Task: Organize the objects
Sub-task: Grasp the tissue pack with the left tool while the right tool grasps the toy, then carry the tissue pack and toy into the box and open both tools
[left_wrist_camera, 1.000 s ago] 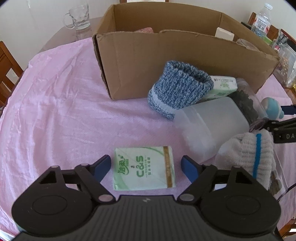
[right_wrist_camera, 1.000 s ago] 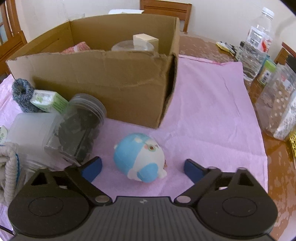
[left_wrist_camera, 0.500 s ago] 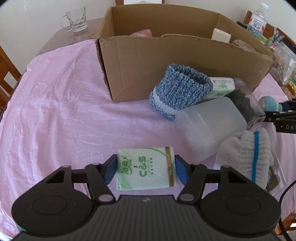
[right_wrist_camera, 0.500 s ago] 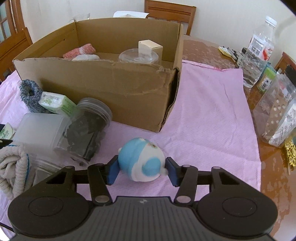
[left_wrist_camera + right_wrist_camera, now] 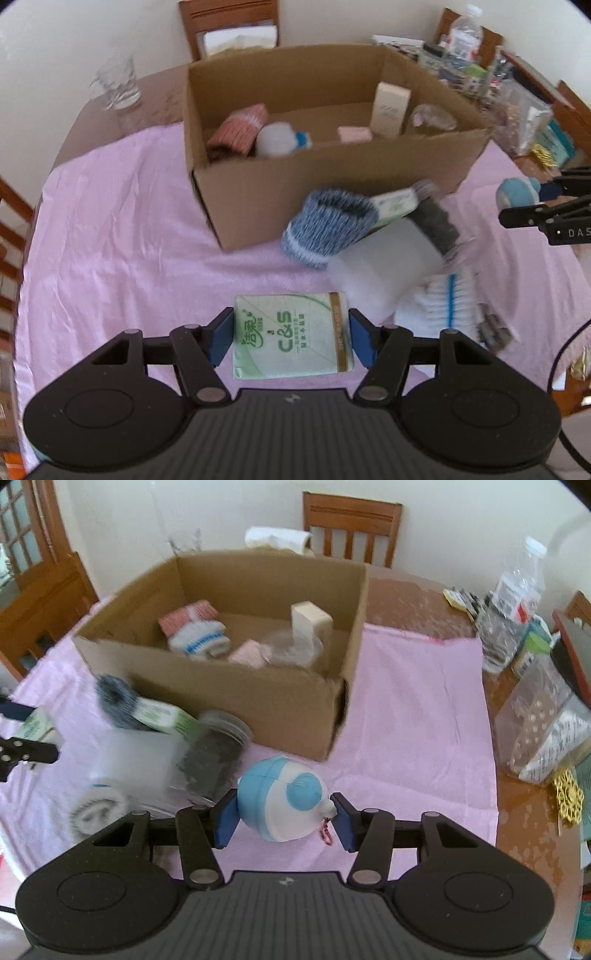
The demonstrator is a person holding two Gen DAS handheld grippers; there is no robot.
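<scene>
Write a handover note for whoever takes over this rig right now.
Left gripper: jaws shut on the tissue pack.
Right gripper: jaws shut on the blue-and-white toy.
Cardboard box already holds socks, a pink bar, a small carton and a clear cup.
Left outside, in front of it: blue knit sock, second tissue pack, frosted container, dark jar, white glove.

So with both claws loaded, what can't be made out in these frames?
- Dark jar, right wrist view: contents smeared by motion blur.
- Clear cup in the cardboard box, left wrist view: too blurred to tell if empty.
- Tissue pack in the left claw: underside hidden.
</scene>
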